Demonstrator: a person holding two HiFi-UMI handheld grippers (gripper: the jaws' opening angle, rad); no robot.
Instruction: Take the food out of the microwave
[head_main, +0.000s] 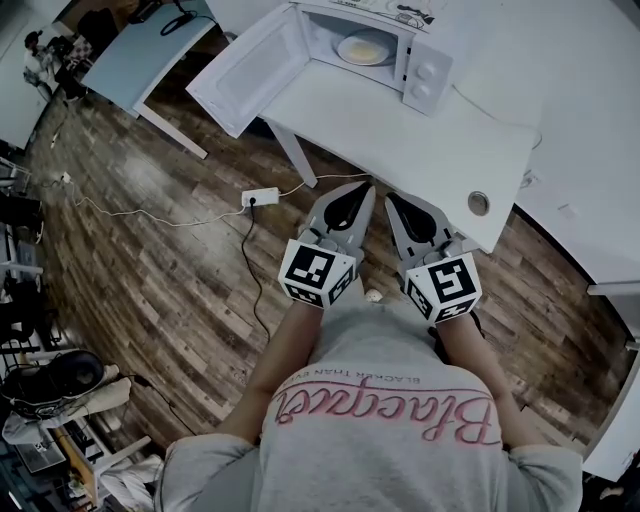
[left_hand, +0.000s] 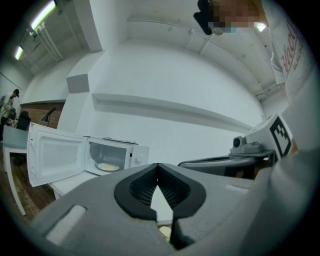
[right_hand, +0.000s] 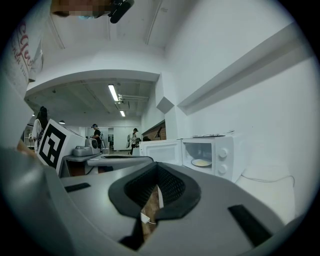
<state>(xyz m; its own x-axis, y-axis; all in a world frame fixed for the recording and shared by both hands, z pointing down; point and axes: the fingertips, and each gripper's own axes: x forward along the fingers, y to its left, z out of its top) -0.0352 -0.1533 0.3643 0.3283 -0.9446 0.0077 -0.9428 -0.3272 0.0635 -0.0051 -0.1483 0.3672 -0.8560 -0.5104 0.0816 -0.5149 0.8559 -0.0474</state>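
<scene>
Head view alone shows the wood-plank floor (head_main: 150, 260); the boxy white microwave (head_main: 425, 75) stands on the white tabletop (head_main: 420, 150), door (head_main: 250, 70) swung open, a round plate of pale yellow food (head_main: 363, 47) inside; left gripper (head_main: 366, 188) and right gripper (head_main: 393, 198), fingers closed on nothing, point at the tabletop's near edge; 2 ceiling strip lights (right_hand: 113, 92) show in the right gripper view.

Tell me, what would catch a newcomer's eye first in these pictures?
The white microwave at the far end of the white table, its door swung wide open and a plate of food inside. Nearer the person, the left tongs and right tongs are held side by side at the table's near edge, both shut and empty.
</scene>
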